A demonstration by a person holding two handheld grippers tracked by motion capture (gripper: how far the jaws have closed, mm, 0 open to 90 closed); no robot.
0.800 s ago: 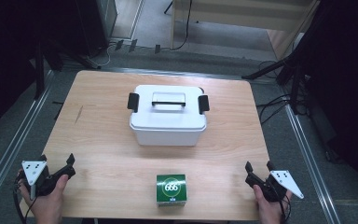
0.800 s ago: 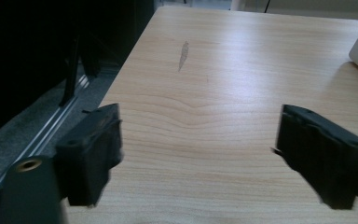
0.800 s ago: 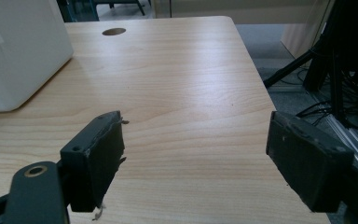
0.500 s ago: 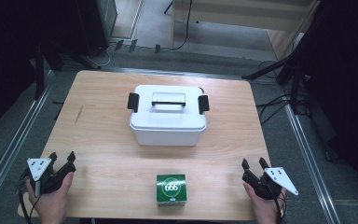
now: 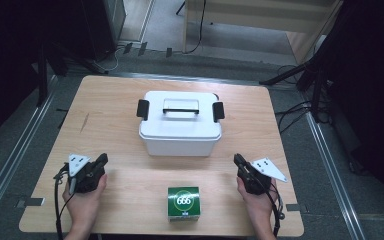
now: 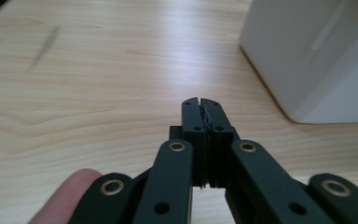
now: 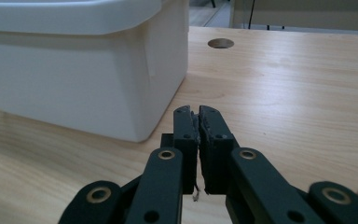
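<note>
The work surface is a light wood table (image 5: 110,125) standing on a grey floor, with dark equipment stands around it.

Left gripper (image 6: 200,103): jaws closed pad to pad, nothing between them, pointing at bare wood just beside the near left corner of the box (image 6: 317,51). Right gripper (image 7: 196,112): jaws closed with a hairline gap at the tips, also empty, aimed past the near right corner of the box.

In the high view the white box sits at the table's centre, lid on, handle flat, a black latch (image 5: 142,108) at each end. Both grippers rest near the front edge, one on each side, apart from the box. A green carton (image 5: 183,202) stands between them at the front edge.

Hazards, as judged from this position:
- Closed jaws cannot take a latch; driven forward as they are, they would push the box away.
- Releasing one latch alone could tilt or slide the box.
- A hand sweeping inward could knock the carton off the front edge.
</note>
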